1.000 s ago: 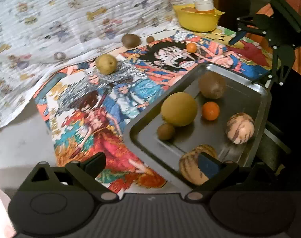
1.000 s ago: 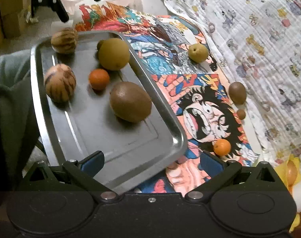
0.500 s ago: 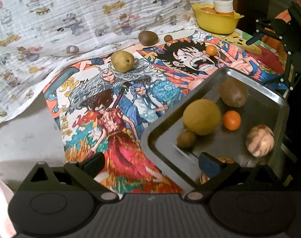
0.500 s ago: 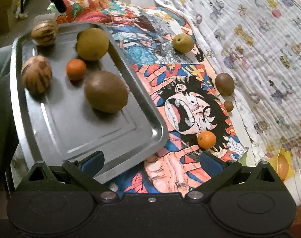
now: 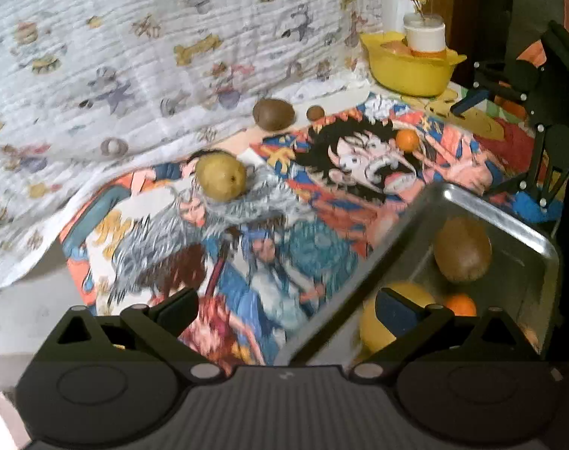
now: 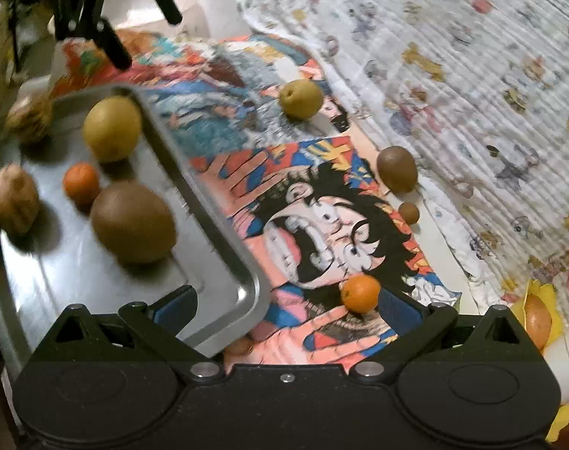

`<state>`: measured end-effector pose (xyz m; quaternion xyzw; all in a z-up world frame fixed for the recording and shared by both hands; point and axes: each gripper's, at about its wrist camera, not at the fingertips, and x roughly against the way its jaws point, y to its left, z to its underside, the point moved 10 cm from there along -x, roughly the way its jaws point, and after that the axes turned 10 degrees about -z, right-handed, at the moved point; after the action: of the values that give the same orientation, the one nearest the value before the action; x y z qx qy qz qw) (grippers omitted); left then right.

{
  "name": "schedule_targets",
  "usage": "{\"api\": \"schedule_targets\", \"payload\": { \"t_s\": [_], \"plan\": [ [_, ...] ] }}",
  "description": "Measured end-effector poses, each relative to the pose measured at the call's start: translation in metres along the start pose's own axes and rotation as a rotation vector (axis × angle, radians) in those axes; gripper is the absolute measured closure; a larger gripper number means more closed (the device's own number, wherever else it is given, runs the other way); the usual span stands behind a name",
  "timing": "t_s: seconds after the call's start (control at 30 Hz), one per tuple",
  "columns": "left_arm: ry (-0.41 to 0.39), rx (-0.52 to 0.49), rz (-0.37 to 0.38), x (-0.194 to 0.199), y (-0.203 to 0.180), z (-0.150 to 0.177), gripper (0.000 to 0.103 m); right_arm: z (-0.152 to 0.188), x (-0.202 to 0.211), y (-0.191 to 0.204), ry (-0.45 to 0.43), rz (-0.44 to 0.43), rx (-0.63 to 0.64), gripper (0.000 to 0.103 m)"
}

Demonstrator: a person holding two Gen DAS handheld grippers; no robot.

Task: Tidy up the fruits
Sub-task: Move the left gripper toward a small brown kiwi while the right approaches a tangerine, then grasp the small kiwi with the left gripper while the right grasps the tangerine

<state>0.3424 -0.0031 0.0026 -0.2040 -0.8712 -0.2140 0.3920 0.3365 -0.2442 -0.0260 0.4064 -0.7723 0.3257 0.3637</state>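
A steel tray (image 6: 217, 232) holds a big kiwi (image 6: 132, 223), a small orange (image 6: 81, 183), a yellow round fruit (image 6: 112, 127) and two striped fruits (image 6: 12, 202). Loose on the printed cloth lie a pear (image 5: 220, 176), a kiwi (image 5: 273, 112), a tiny brown fruit (image 5: 315, 112) and a small orange (image 6: 360, 288). My right gripper (image 6: 286, 305) is open, with that loose orange just inside its right finger. Over the cloth beside the tray's left rim, my left gripper (image 5: 286, 309) hangs open and empty, the pear well ahead of it.
A yellow bowl (image 5: 408, 71) with a white jar and fruit stands at the far corner. A white patterned blanket (image 5: 153, 56) rises behind the cloth. The tray (image 5: 483, 202) overhangs the cloth's near side. The left gripper (image 6: 134, 18) shows past the tray's far end.
My right gripper has moved forward and right, bringing the loose orange between its fingers. The left gripper has swung left, away from the tray, facing the pear more squarely.
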Motion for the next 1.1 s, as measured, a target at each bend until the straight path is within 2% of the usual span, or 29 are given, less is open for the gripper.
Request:
{"api": "schedule_targets", "payload": {
  "t_s": [0.3, 0.6, 0.83, 1.1],
  "plan": [
    [-0.068, 0.061, 0.049, -0.032, -0.003, -0.043, 0.001, -0.030, -0.008, -0.028, -0.153, -0.022, -0.174, 0.001],
    [-0.131, 0.062, 0.077, -0.058, -0.014, -0.080, 0.001, -0.044, -0.013, -0.044, -0.257, 0.003, -0.321, 0.001],
    [-0.172, 0.044, 0.119, -0.081, -0.031, -0.115, 0.001, -0.034, -0.017, -0.056, -0.250, 0.048, -0.450, 0.001],
    [-0.194, 0.033, 0.168, -0.104, -0.051, -0.142, 0.001, -0.016, -0.023, -0.064, -0.216, 0.108, -0.499, 0.001]
  ]
}}
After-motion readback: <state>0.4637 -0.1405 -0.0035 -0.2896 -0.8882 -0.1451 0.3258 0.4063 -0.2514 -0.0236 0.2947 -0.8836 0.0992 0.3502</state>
